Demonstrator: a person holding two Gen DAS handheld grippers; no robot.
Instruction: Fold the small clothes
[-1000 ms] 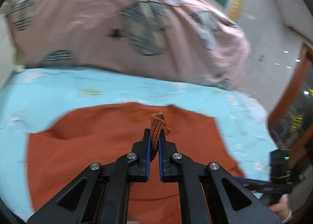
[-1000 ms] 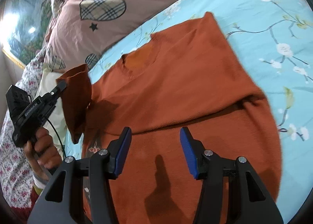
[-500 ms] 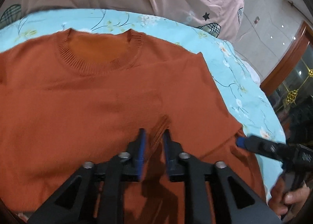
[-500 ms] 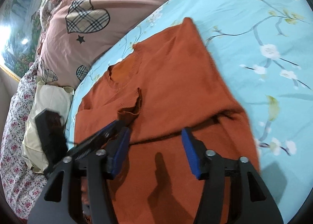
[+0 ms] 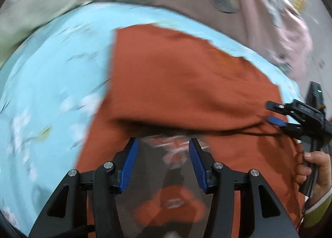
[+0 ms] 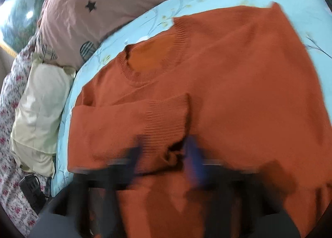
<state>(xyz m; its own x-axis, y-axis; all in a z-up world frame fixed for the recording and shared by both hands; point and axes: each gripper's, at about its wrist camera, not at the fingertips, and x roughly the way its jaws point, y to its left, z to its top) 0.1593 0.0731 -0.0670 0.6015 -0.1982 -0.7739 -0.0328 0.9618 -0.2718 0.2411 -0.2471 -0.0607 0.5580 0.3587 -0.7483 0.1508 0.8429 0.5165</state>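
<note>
An orange knit sweater (image 5: 182, 84) lies flat on the light blue floral bedsheet (image 5: 51, 84). It also shows in the right wrist view (image 6: 238, 84), neck hole up, with its left sleeve (image 6: 132, 121) folded across the chest. My left gripper (image 5: 162, 161) is open and empty, low over the sweater's lower part with a printed patch. My right gripper (image 6: 164, 155) is blurred by motion, jaws apart, just in front of the folded sleeve's cuff; it also shows at the right edge of the left wrist view (image 5: 278, 113), open over the sweater's edge.
A pink duvet with plaid hearts (image 6: 108, 9) lies along the head of the bed, also in the left wrist view (image 5: 238, 9). A cream pillow (image 6: 39, 117) and floral bedding (image 6: 12, 165) sit at the left. A black device (image 6: 31, 190) lies by the bed edge.
My left gripper let go of the sleeve cuff, opened and pulled back left and down. The sleeve now lies across the chest. My right gripper moved forward toward the cuff.
</note>
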